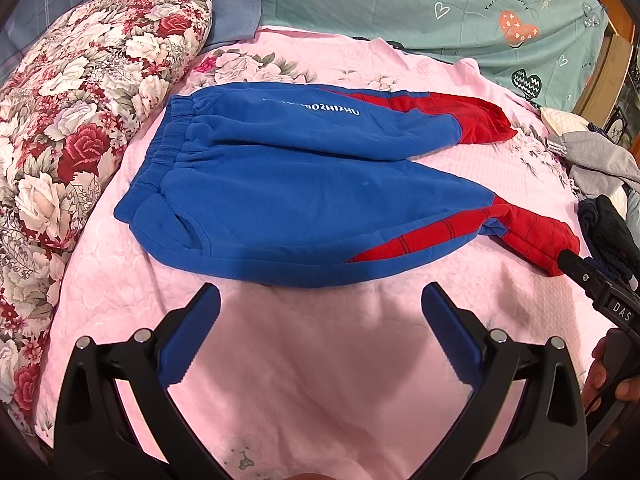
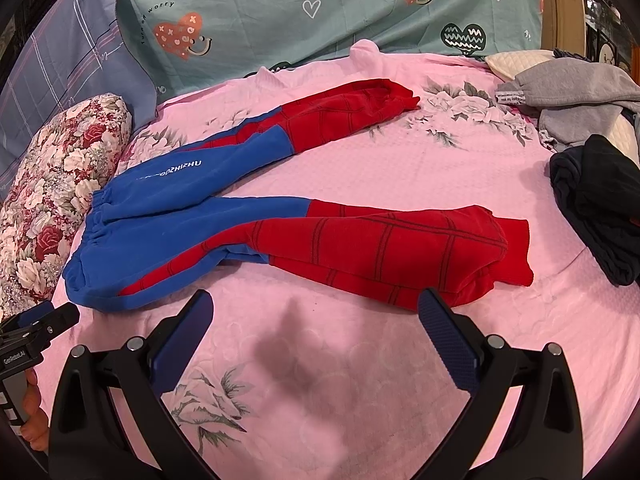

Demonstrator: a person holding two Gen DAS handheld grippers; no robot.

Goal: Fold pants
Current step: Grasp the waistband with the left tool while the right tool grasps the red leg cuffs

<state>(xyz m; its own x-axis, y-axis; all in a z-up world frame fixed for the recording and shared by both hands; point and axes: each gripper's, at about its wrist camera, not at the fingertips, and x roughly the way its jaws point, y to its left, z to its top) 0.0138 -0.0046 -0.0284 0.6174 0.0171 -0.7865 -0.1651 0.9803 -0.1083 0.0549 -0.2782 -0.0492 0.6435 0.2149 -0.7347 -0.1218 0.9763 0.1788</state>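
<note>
The white lettering (image 1: 316, 111) on the pants (image 1: 304, 184) blurs at its start — unreadable there. The dark clothes (image 2: 600, 204) and grey garment (image 2: 576, 92) run off the right edge — their shapes can't be told.

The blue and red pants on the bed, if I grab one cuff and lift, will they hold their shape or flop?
The pants will probably flop: the legs already sag and wrinkle on the pink bedspread. The fabric looks thick and fleecy, so likely grippy for the open right gripper, and somewhat heavy for their size.
</note>
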